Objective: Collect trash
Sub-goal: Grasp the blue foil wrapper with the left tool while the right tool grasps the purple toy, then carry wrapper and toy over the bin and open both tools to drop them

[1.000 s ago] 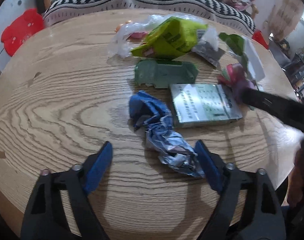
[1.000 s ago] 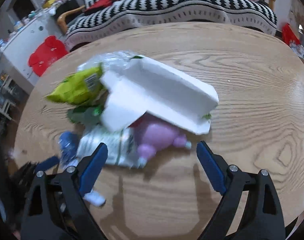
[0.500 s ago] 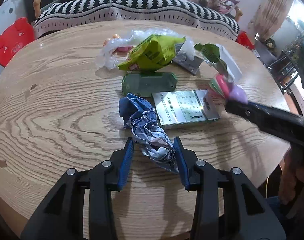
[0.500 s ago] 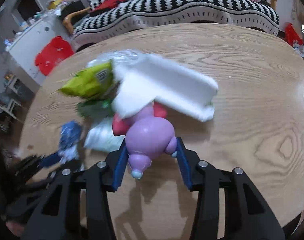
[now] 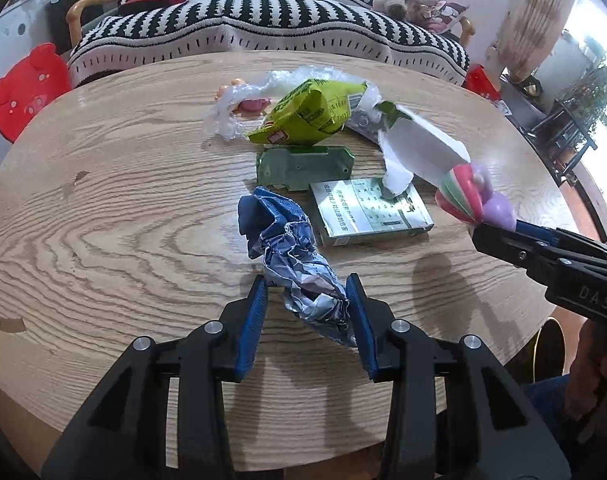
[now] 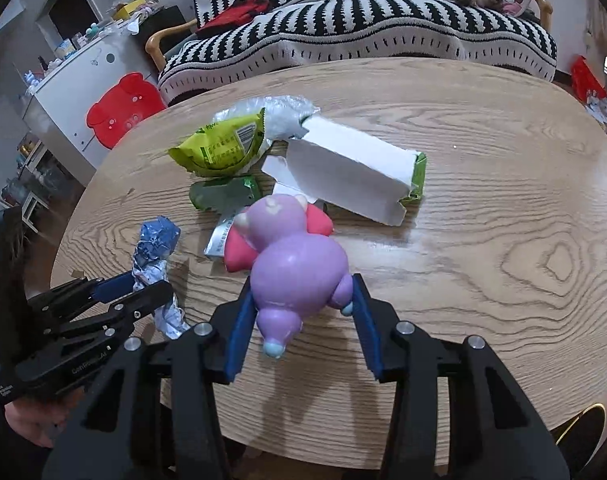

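Crumpled wrapper (image 5: 303, 276) between left fingers (image 5: 252, 320)

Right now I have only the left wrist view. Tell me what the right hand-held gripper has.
Observer: The right hand-held gripper is shut on a purple toy, with both pads on its round body.
Operator: Say whether the white box is in that grip too.
Observer: No. The box lies on the table beyond the toy, outside the pads.
Operator: Check my wrapper from that side.
Observer: The wrapper sticks out above the left hand-held gripper, and its crumpled tail hangs below.
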The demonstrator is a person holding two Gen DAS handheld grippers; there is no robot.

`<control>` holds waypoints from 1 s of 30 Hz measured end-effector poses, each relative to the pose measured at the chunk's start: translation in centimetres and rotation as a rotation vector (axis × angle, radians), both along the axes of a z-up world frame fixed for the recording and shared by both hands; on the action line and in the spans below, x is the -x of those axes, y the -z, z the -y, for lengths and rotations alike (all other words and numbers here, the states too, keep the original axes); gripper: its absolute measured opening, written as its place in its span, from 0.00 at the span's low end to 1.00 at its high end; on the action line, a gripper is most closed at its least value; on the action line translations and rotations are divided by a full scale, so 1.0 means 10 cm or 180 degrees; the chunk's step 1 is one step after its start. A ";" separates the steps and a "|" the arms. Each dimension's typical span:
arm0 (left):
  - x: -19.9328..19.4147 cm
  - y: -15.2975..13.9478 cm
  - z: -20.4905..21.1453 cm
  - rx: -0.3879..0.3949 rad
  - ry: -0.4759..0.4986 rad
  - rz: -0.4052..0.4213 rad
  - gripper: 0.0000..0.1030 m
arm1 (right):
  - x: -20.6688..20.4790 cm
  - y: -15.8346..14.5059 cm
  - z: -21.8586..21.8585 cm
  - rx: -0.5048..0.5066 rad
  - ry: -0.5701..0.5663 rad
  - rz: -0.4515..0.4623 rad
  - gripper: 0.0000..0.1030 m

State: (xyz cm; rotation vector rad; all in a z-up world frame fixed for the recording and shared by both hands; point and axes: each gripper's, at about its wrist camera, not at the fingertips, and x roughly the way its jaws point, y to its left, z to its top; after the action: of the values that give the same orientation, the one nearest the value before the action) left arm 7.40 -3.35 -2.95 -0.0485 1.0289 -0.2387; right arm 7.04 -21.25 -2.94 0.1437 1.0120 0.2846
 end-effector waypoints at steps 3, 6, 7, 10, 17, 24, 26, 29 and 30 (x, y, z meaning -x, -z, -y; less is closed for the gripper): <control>0.02 0.00 0.00 0.0006 -0.0008 -0.0002 0.38 | 0.01 -0.02 0.01 0.0014 0.0004 0.0025 0.45; 0.02 -0.01 0.00 0.0002 -0.0009 0.0014 0.38 | 0.02 -0.04 0.02 0.0009 0.0017 0.0051 0.45; 0.02 -0.02 -0.01 0.0016 -0.0012 0.0019 0.38 | 0.02 -0.06 0.03 0.0001 0.0025 0.0070 0.45; 0.05 -0.09 -0.01 0.0111 -0.0010 0.0040 0.38 | 0.07 -0.15 0.08 0.0012 0.0083 0.0164 0.45; 0.14 -0.46 0.33 0.0145 0.0286 0.0284 0.38 | 0.39 -0.51 0.59 -0.0131 0.0410 0.0418 0.45; 0.39 -0.91 1.44 0.0237 0.1151 0.0453 0.38 | 1.12 -0.84 1.68 -0.0144 0.1107 0.0625 0.46; 0.58 -1.07 1.95 0.0293 0.1555 0.0528 0.38 | 1.42 -0.86 2.07 -0.0123 0.1392 0.0642 0.46; 0.85 -1.14 2.62 0.0397 0.2042 0.0473 0.38 | 1.93 -0.81 2.66 -0.0065 0.1872 0.0601 0.46; 0.96 -1.13 2.87 0.0426 0.2214 0.0448 0.38 | 2.09 -0.77 2.84 -0.0060 0.2023 0.0573 0.46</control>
State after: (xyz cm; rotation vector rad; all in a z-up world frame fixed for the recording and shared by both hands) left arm -2.18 -32.01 8.37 0.2073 0.8580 -0.9305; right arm -13.89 -49.68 4.72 0.4374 0.7399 -0.2695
